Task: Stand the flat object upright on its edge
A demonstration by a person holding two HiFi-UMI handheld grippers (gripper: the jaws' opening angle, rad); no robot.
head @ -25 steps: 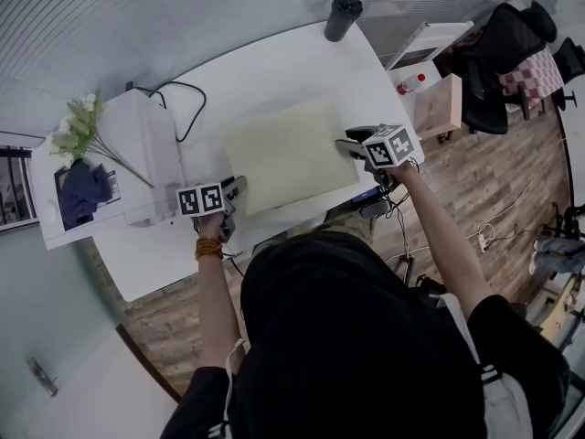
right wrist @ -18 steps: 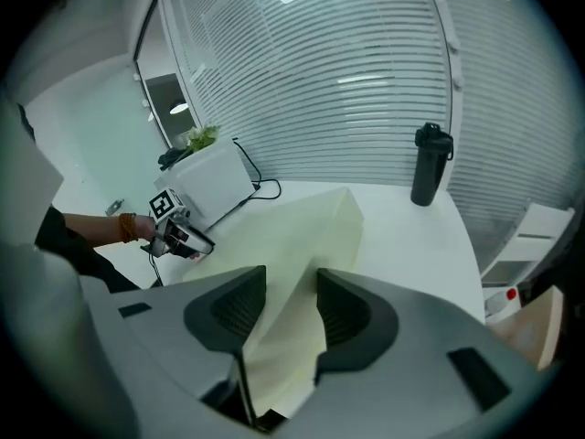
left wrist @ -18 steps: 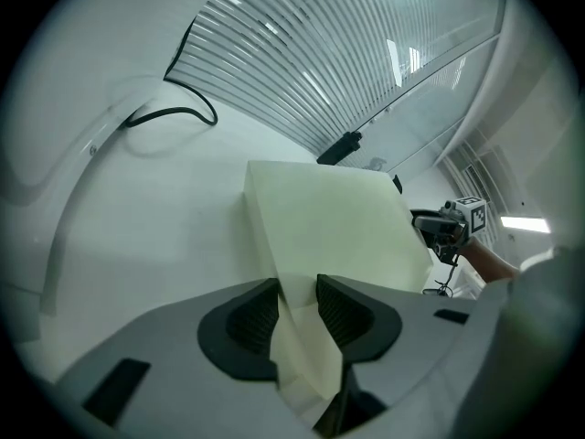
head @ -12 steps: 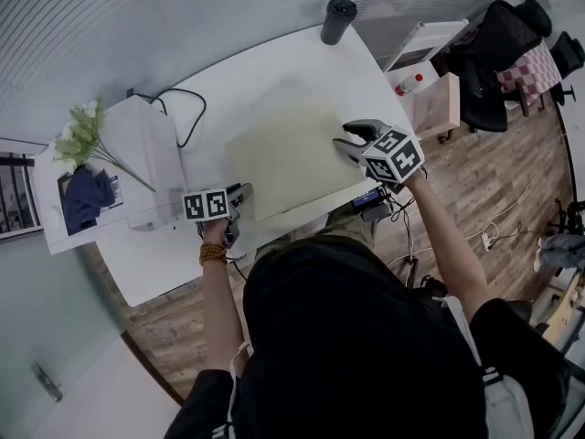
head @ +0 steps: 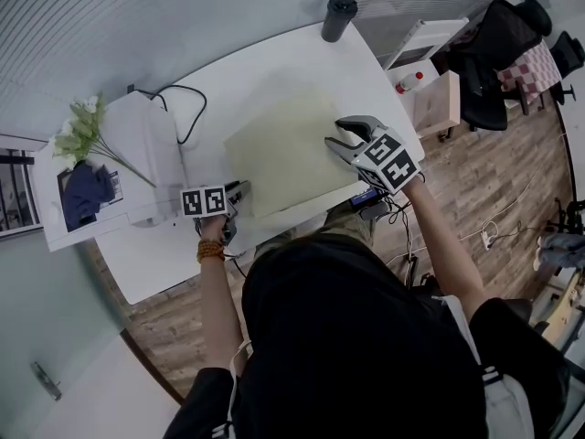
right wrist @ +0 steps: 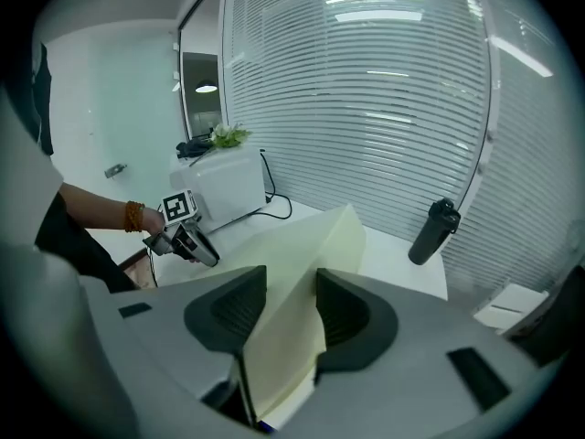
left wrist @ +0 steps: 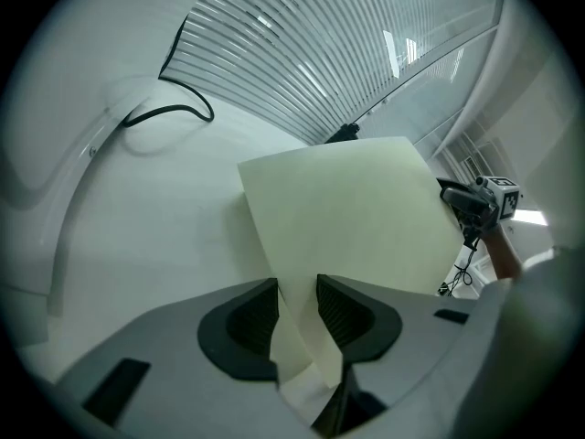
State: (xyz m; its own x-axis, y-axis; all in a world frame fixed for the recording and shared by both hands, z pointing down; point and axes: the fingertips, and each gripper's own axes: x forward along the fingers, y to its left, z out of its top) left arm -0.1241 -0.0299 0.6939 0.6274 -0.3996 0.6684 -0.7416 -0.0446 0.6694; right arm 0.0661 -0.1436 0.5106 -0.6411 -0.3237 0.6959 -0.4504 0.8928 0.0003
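Note:
A pale yellow-green flat board (head: 279, 154) lies across the white table (head: 274, 67), its right side raised. My left gripper (head: 239, 191) is shut on the board's near left corner; in the left gripper view the board (left wrist: 356, 218) passes between the pads of that gripper (left wrist: 297, 305). My right gripper (head: 340, 136) is shut on the right edge. In the right gripper view the board (right wrist: 315, 245) fills the gap of that gripper (right wrist: 291, 305) and slopes down toward the left gripper (right wrist: 187, 238). The right gripper (left wrist: 468, 204) also shows at the board's far side in the left gripper view.
A black bottle (head: 339, 16) stands at the table's far corner. A white box (head: 137, 149) with flowers (head: 78, 135) sits at the left, a black cable (head: 187, 108) beside it. The table's near edge runs under both grippers, with wooden floor (head: 475, 181) beyond.
My right gripper has risen and turned a little leftward with the board's right edge, tilting the board up. The left gripper has stayed almost still on its corner.

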